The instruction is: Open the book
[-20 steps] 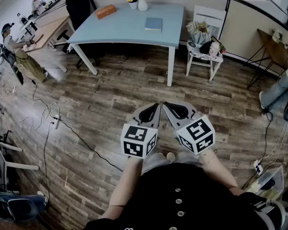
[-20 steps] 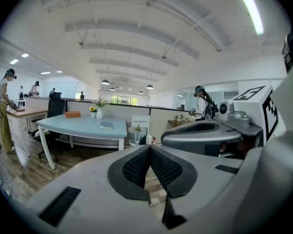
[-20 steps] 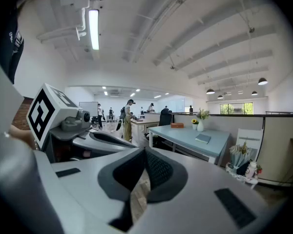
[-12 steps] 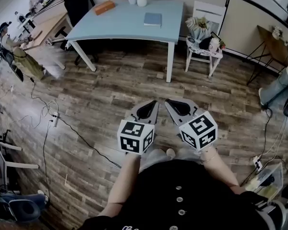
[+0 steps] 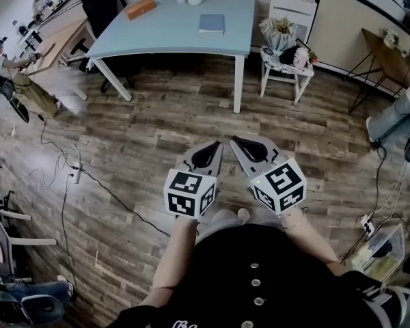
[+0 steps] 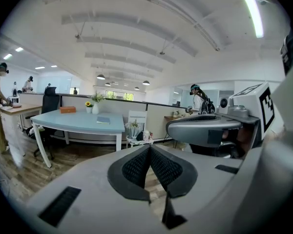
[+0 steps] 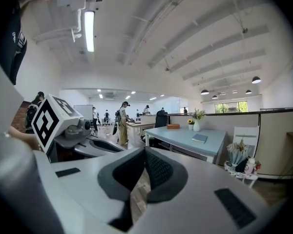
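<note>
On the far desk (image 5: 165,34) the book (image 5: 212,23) lies straight ahead, well apart from the left hand-held gripper (image 5: 217,146) and right hand-held gripper (image 5: 235,141). Both are closed, empty.

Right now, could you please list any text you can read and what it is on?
No text can be read.
Left cube and right cube: square markers only, no letters.
Book: cover too small to read.
Shirt print: cut off at the frame edge.
</note>
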